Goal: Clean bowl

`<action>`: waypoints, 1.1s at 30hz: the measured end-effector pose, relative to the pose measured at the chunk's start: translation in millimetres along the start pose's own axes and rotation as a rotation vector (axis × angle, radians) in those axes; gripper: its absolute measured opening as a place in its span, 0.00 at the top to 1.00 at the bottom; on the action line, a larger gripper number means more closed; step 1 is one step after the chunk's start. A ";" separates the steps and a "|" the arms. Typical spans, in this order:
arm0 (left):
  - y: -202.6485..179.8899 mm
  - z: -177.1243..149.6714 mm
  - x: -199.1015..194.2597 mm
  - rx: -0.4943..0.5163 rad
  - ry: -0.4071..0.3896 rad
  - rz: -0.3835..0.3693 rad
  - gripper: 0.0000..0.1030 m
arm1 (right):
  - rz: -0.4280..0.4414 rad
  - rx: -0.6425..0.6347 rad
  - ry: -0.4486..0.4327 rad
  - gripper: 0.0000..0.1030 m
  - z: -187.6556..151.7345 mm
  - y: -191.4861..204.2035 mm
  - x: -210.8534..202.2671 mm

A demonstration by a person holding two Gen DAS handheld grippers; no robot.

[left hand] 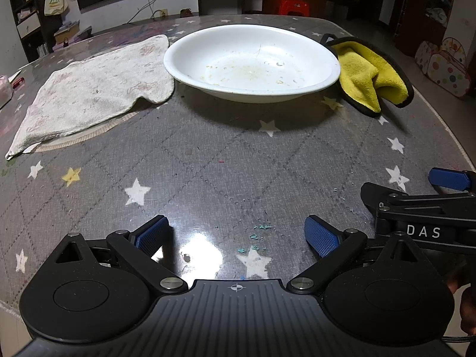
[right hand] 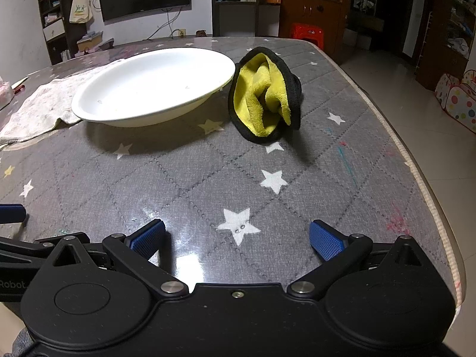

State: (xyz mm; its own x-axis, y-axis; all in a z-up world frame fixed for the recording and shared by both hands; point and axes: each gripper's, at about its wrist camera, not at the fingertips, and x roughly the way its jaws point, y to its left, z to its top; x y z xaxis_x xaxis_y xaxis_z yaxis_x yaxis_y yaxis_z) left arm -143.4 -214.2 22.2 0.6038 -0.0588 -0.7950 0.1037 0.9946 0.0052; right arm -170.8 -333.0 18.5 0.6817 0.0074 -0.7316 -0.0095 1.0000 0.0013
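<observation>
A wide white bowl (left hand: 253, 62) with food crumbs inside stands on the far half of the table; it also shows in the right wrist view (right hand: 154, 86). A crumpled yellow cloth with a black edge (left hand: 372, 74) lies just right of the bowl, and in the right wrist view (right hand: 264, 98) too. My left gripper (left hand: 238, 235) is open and empty, low over the table's near side. My right gripper (right hand: 238, 238) is open and empty, beside the left one and well short of the cloth.
A stained white towel (left hand: 92, 89) lies spread to the left of the bowl, over a flat round thing. The table (right hand: 208, 178) has a grey star-patterned cover; its right edge (right hand: 416, 160) drops to the floor. A red stool (right hand: 306, 34) stands beyond the far edge.
</observation>
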 end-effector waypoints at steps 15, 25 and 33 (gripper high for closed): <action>0.4 -1.2 0.8 0.001 -0.004 0.001 0.04 | 0.001 0.000 -0.009 0.00 -1.7 0.0 -0.2; -0.1 -2.5 0.4 0.002 -0.012 0.001 0.04 | 0.000 0.000 -0.015 0.00 -2.1 0.2 -0.7; -0.4 -3.7 0.1 0.005 -0.018 0.003 0.04 | 0.000 0.001 -0.037 0.00 -5.6 0.5 -2.0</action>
State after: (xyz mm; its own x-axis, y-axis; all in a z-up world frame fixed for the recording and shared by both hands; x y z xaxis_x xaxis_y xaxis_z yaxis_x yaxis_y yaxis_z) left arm -146.3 -214.4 19.8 0.6183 -0.0575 -0.7838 0.1060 0.9943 0.0107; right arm -176.3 -332.6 16.1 0.7082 0.0080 -0.7059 -0.0094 1.0000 0.0019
